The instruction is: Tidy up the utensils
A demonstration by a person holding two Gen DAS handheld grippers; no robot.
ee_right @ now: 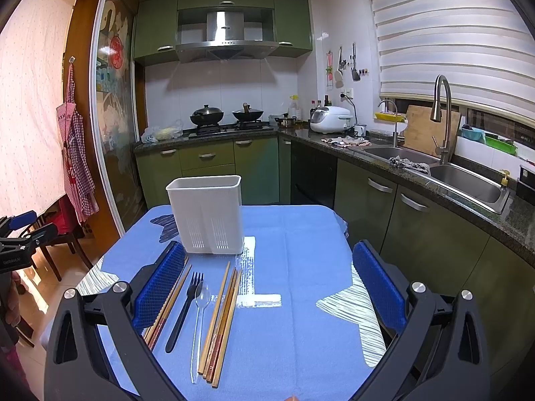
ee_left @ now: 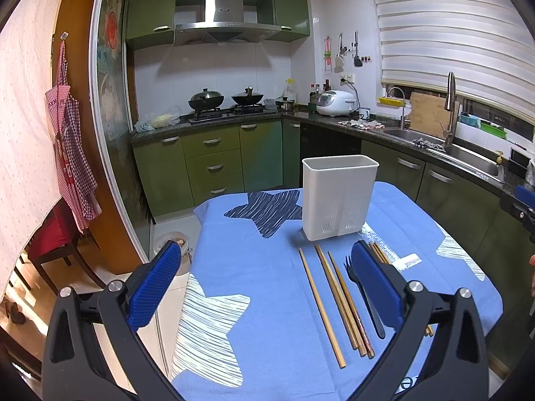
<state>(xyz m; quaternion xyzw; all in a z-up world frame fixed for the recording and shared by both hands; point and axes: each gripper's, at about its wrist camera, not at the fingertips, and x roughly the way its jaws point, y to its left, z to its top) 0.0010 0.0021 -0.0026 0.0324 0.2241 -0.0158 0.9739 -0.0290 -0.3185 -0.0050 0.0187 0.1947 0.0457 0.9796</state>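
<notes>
Now the left gripper is wide apart and holds nothing, and the right gripper is the same. Both hang over the blue star-cloth bench. In front of the tall white plastic holder lie brown wooden chopsticks, a black plastic fork and a clear plastic spoon, side by side.

A bench draped in a blue star-printed cloth carries an upright white plastic utensil holder, loose wooden chopsticks, a black plastic fork and a clear plastic spoon.
</notes>
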